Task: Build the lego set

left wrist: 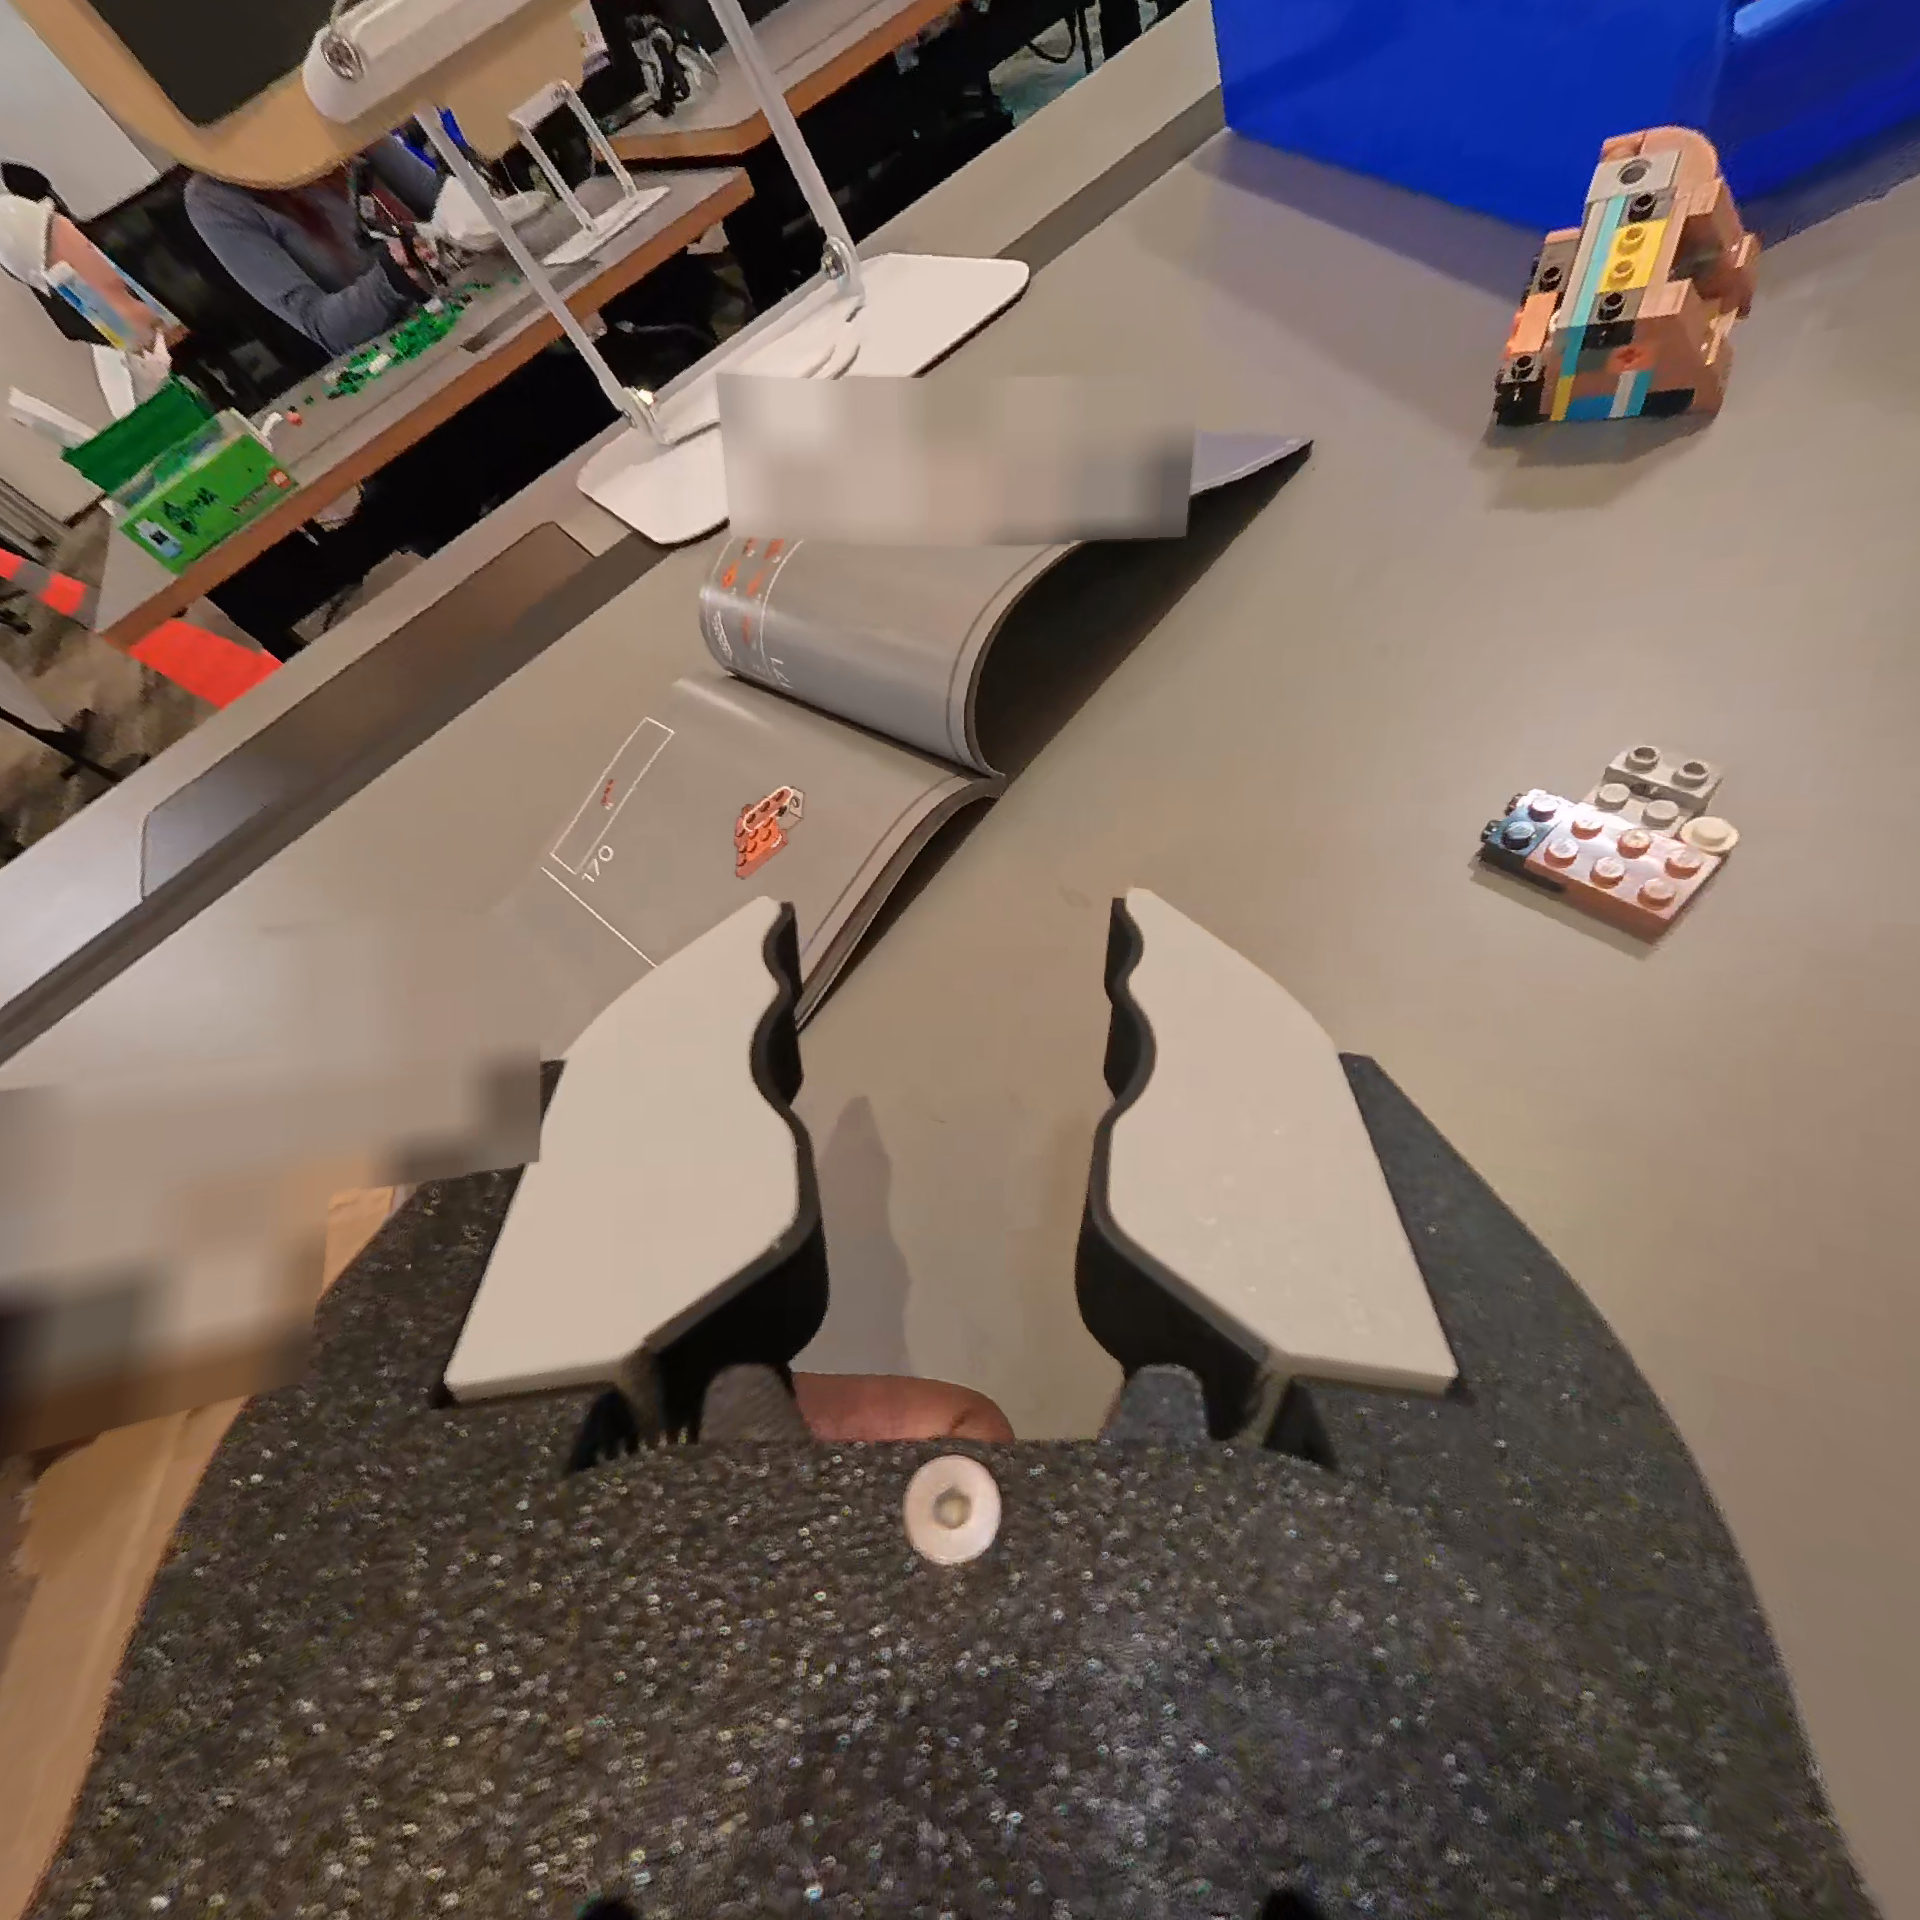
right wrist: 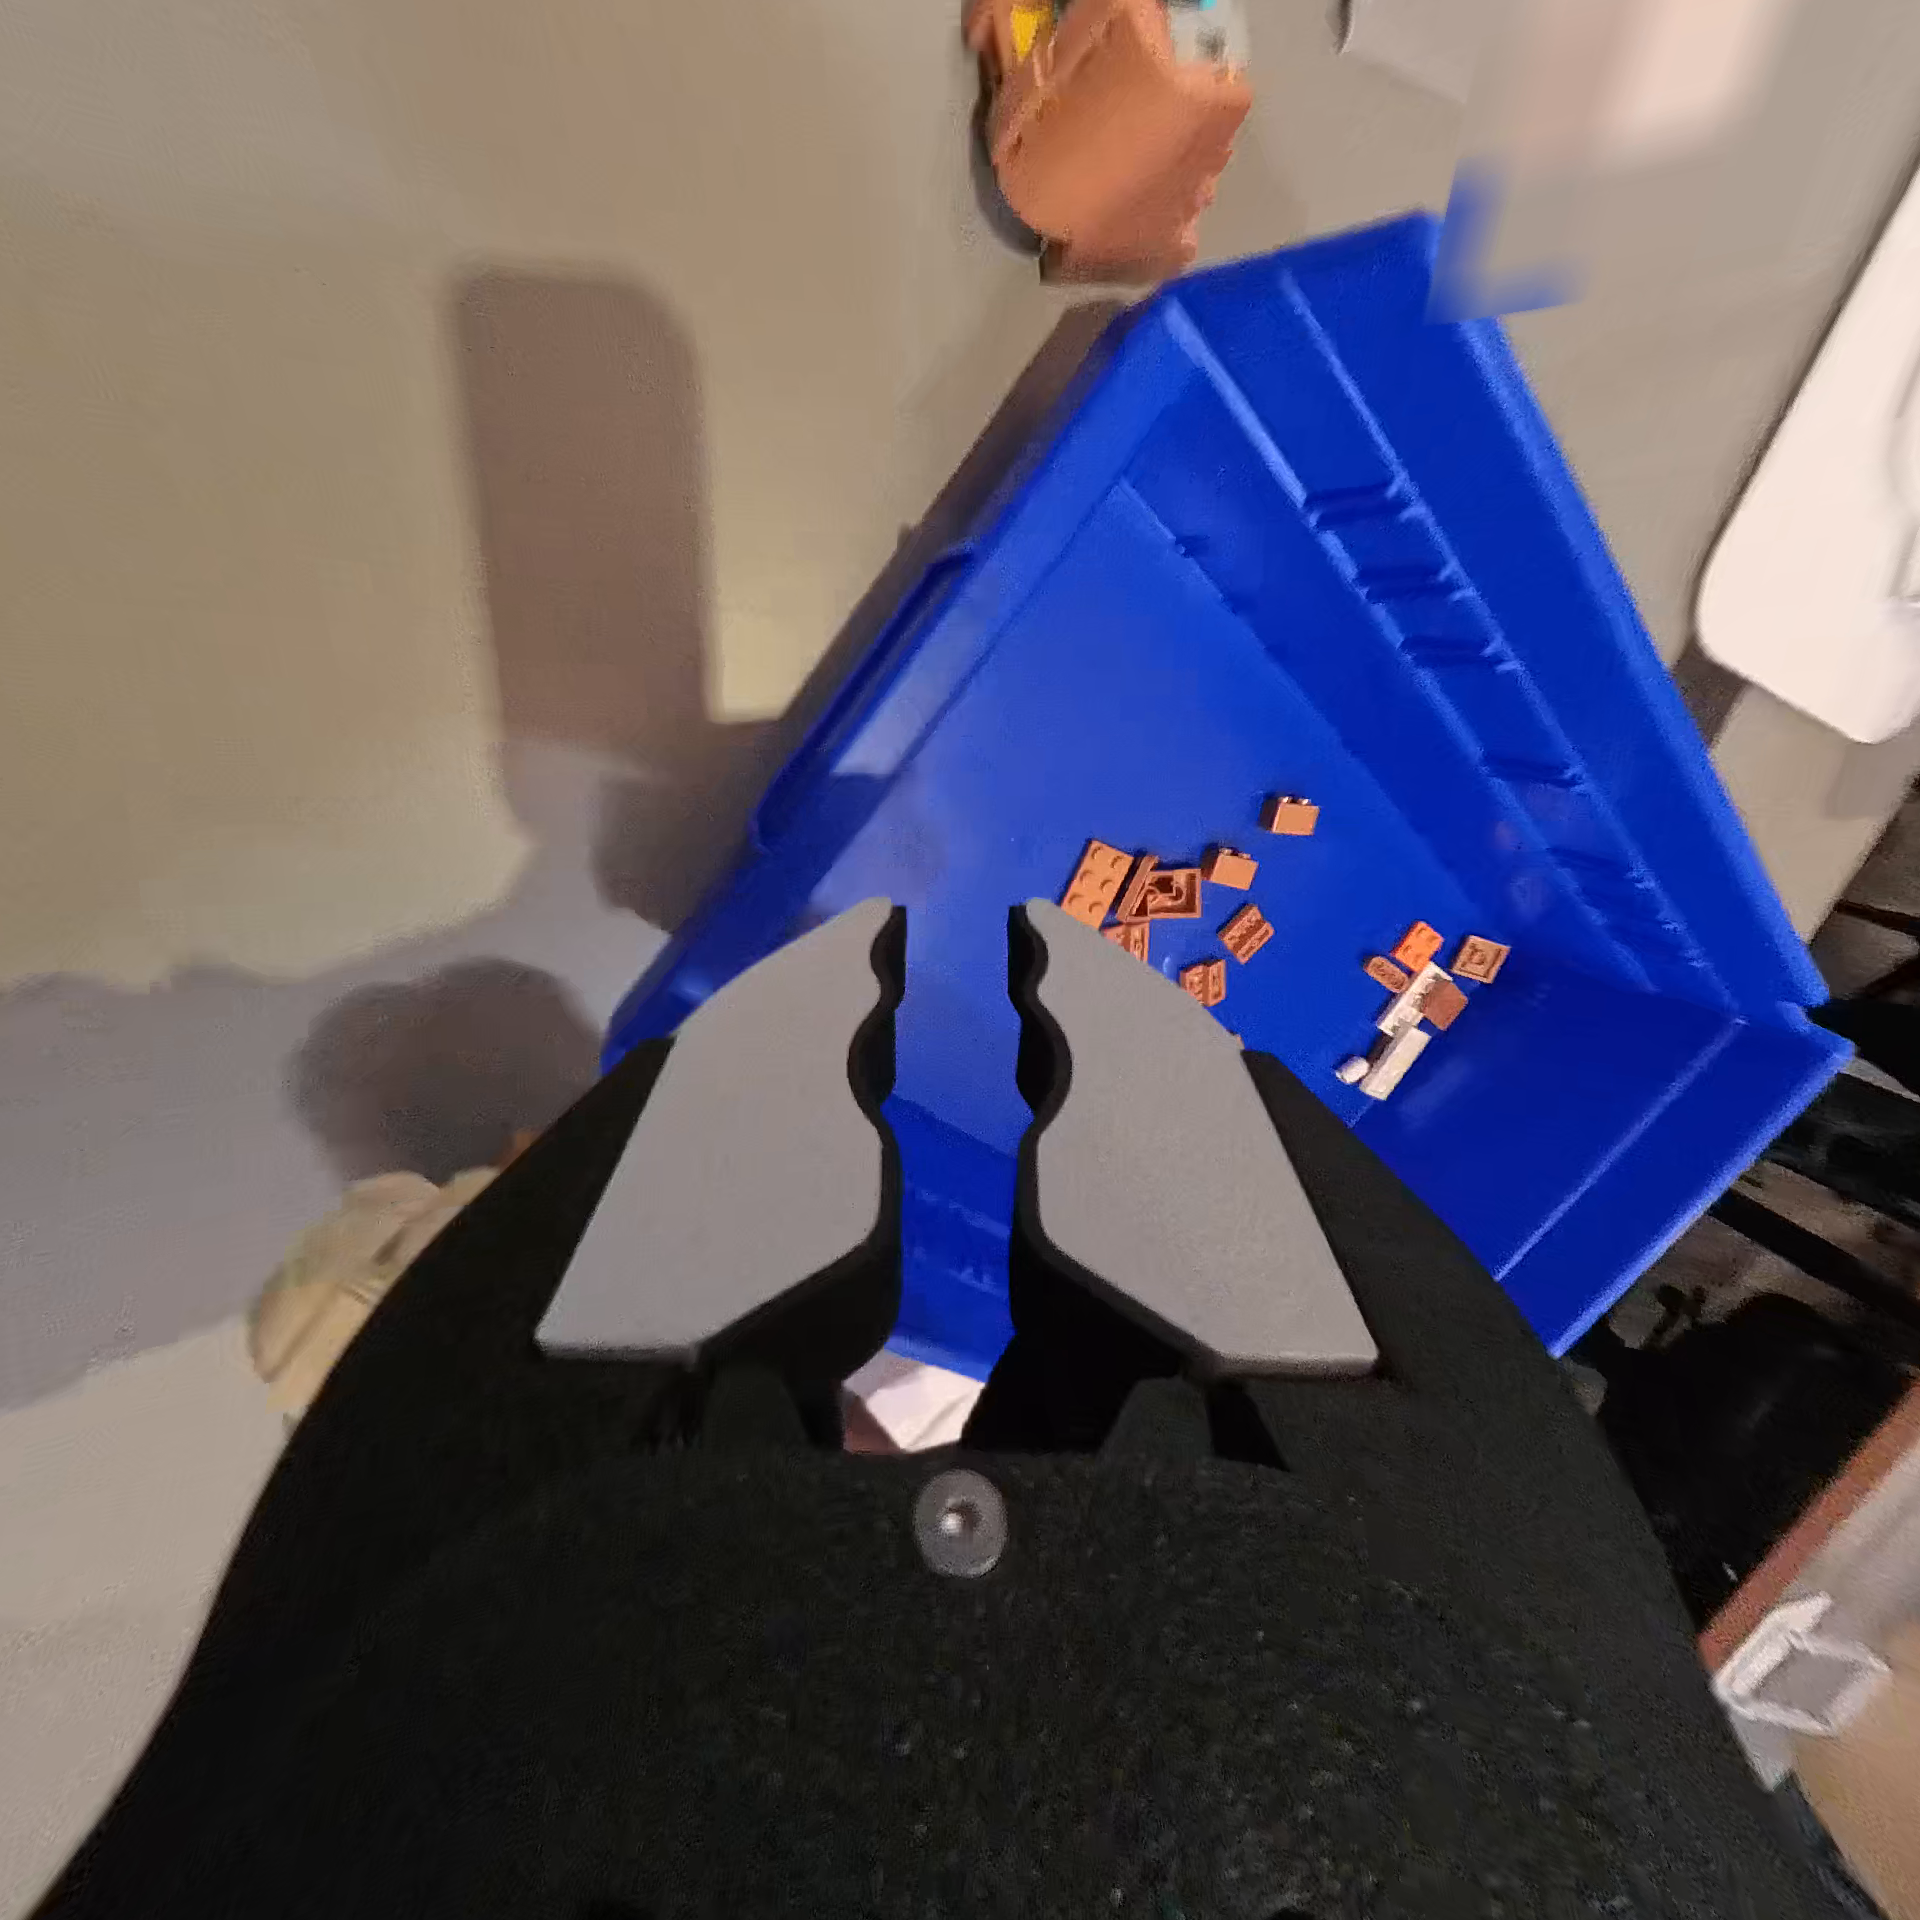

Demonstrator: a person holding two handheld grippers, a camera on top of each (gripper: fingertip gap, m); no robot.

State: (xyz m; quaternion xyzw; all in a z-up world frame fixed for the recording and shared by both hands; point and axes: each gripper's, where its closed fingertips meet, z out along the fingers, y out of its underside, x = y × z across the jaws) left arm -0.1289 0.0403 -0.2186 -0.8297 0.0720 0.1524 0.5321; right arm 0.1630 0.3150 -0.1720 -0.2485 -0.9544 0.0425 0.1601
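In the left wrist view my left gripper [left wrist: 951, 914] is open and empty above the grey table, beside the open instruction booklet [left wrist: 831, 727]. A small flat assembly of brown, grey and black plates [left wrist: 1605, 842] lies to the right. A taller brown model with teal and yellow bricks [left wrist: 1621, 286] stands farther back. In the right wrist view my right gripper [right wrist: 956, 925] is open with a narrow gap and empty, above the blue bin [right wrist: 1558, 582]. Several loose orange-brown pieces [right wrist: 1164, 894] and a white piece [right wrist: 1397, 1039] lie on the bin floor. The brown model [right wrist: 1117, 125] shows blurred beyond the bin.
White lamp stand bases [left wrist: 904, 312] sit at the table's far edge behind the booklet. The blue bin's corner [left wrist: 1507, 94] is at the back right. A person sits at another table [left wrist: 312, 249] with a green box [left wrist: 197, 488]. A white object [right wrist: 1839, 561] lies right of the bin. The left gripper's tips are roughly 40 cm from the right gripper's. The brown model [right wrist: 1117, 125] is closer to my right gripper, around 15 cm from its tips; the left tips are 25 cm off. Measured from the fingertips, the white piece [right wrist: 1397, 1039] is 25 cm or so from the right gripper and 50 cm from the left.
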